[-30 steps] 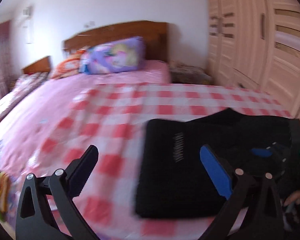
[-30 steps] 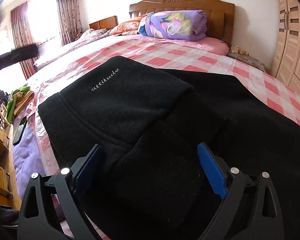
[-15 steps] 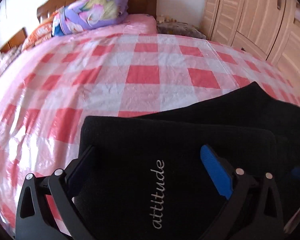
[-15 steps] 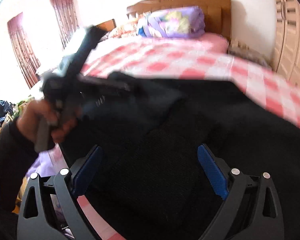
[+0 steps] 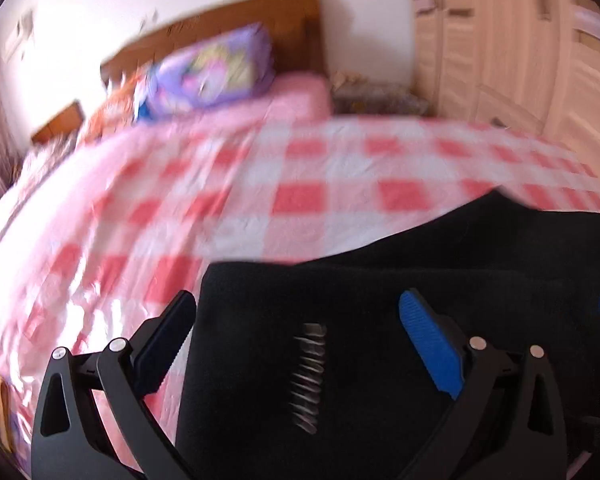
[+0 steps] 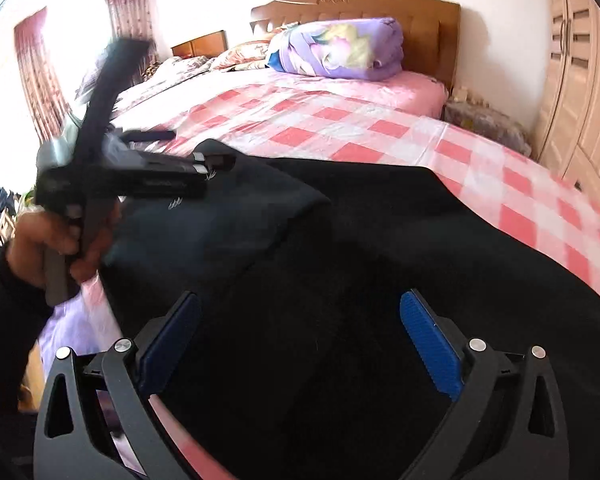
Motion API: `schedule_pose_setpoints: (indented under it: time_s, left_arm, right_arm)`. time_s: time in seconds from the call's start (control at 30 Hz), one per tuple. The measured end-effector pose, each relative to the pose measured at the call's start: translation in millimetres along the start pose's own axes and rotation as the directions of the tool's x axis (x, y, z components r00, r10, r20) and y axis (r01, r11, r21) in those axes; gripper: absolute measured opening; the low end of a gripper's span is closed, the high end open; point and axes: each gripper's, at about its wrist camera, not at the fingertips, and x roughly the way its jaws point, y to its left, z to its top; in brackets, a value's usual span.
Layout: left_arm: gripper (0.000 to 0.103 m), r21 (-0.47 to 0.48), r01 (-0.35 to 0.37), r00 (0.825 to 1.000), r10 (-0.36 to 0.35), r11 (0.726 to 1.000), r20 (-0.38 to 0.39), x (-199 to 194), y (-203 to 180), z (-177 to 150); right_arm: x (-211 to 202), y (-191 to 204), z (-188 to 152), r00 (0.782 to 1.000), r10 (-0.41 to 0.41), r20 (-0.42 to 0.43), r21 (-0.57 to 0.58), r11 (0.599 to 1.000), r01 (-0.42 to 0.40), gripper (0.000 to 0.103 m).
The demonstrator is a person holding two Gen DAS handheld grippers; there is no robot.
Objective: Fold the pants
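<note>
While the folded black pants lie on the checked bed, filling the lower frame, the left tool and the right tool both hover released above them.

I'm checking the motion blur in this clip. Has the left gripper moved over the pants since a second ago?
Yes. In the right wrist view the left gripper now hangs over the folded black pants, in front of the curtains; a second ago only its blurred edge showed at the left border.
</note>
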Motion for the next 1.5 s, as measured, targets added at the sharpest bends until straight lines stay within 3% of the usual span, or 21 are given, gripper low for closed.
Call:
schedule_pose_setpoints:
  time_s: [0.1,0.17,0.2,0.3,0.37,0.43,0.5,0.7,0.73,0.77,0.8,0.83,0.87,0.93,1.07,1.1,1.2,1.3,1.47,1.5]
  left_arm:
    - [0.102,0.069,0.077,0.994,-0.082,0.995,0.073,-41.7,-39.2,-7.5]
    - [0.102,0.118,0.111,0.991,-0.119,0.987,0.065,-51.6,-69.6,-19.2]
    - [0.102,0.152,0.128,0.989,-0.137,0.98,0.048,-52.9,-86.8,-28.3]
    - [0.102,0.211,0.109,0.992,-0.121,0.971,0.046,-53.7,-116.1,-50.0]
    - [0.102,0.276,0.104,0.994,-0.11,0.956,0.006,-43.6,-137.7,-66.0]
    - [0.102,0.324,0.021,0.997,-0.043,0.946,0.061,-39.7,-149.7,-78.4]
    - [0.102,0.325,-0.013,0.996,-0.019,0.946,0.093,-40.2,-152.2,-81.7]
    - [0.102,0.354,-0.061,0.994,0.026,0.933,0.104,-42.6,-157.6,-79.8]
    - [0.102,0.345,-0.056,0.994,0.021,0.937,0.105,-48.7,-158.8,-78.4]
    - [0.101,0.318,-0.004,0.995,-0.029,0.948,0.099,-56.8,-157.4,-74.5]
    - [0.101,0.259,0.121,0.986,-0.145,0.958,0.076,-68.6,-153.5,-68.0]
    - [0.101,0.197,0.244,0.964,-0.259,0.95,0.055,-76.0,-149.2,-59.9]
    - [0.101,0.128,0.359,0.929,-0.367,0.924,0.043,-82.6,-144.0,-51.6]
    - [0.101,0.074,0.466,0.883,-0.469,0.882,0.031,-90.6,-144.7,-39.1]
    - [0.101,0.081,0.6,0.799,-0.6,0.796,-0.034,-96.4,-172.8,-27.4]
    - [0.101,0.088,0.611,0.791,-0.61,0.787,-0.042,-97.8,-179.9,-27.0]
    - [0.101,0.136,0.608,0.794,-0.605,0.782,-0.065,-99.6,-202.6,-29.6]
    - [0.101,0.146,0.621,0.784,-0.613,0.77,-0.098,-96.9,-218.2,-32.7]
    - [0.101,0.154,0.598,0.802,-0.587,0.787,-0.111,-95.3,-225.8,-35.5]
    - [0.101,0.163,0.574,0.819,-0.564,0.803,-0.103,-95.2,-229.7,-34.1]
  right_arm:
    - [16.2,-18.6,-21.7,0.992,-0.086,-0.089,0.01,0.996,0.087,0.097]
    - [11.5,-36.5,-34.1,0.996,-0.034,-0.083,0.117,0.992,0.044,0.097]
    - [6.6,-40.4,-36.4,0.995,-0.046,-0.085,0.128,0.99,0.057,0.097]
    - [-31.2,-56.1,-48.8,0.989,-0.141,-0.043,0.12,0.982,0.145,0.097]
    - [-61.2,-79.0,-62.6,0.984,-0.179,-0.004,0.189,0.966,0.177,0.097]
    - [-96.2,-107.2,-83.6,0.97,-0.243,0.025,0.301,0.927,0.225,0.097]
    - [-124.8,-125.6,-106.7,0.957,-0.287,0.037,0.394,0.884,0.251,0.098]
    - [-162.4,-157.3,-179.1,0.947,-0.317,-0.052,0.594,0.752,0.284,0.098]
    - [-163.5,-162.9,-189.7,0.95,-0.307,-0.061,0.626,0.729,0.276,0.098]
    - [-165.0,-166.8,-196.2,0.949,-0.307,-0.069,0.647,0.71,0.277,0.098]
    - [-163.5,-171.1,-199.7,0.949,-0.304,-0.079,0.671,0.688,0.276,0.098]
    - [-163.6,-175.3,-204.4,0.955,-0.286,-0.082,0.7,0.666,0.259,0.098]
    - [-164.1,-178.0,-206.4,0.96,-0.271,-0.071,0.715,0.657,0.239,0.098]
    - [-161.3,-181.5,-210.6,0.969,-0.244,-0.044,0.747,0.635,0.194,0.098]
    - [-157.2,-183.4,-210.5,0.971,-0.239,-0.028,0.781,0.601,0.17,0.098]
    - [-156.3,-185.5,-209.5,0.971,-0.239,-0.026,0.785,0.596,0.168,0.098]
    - [-154.1,-186.3,-202.9,0.962,-0.272,-0.037,0.795,0.575,0.193,0.098]
    - [-154.0,-189.0,-199.5,0.972,-0.236,0.015,0.817,0.564,0.124,0.098]
    - [-145.9,-202.7,-198.9,0.981,-0.182,0.075,0.853,0.521,0.031,0.099]
    - [-145.2,-204.6,-199.0,0.978,-0.186,0.093,0.859,0.512,0.015,0.099]
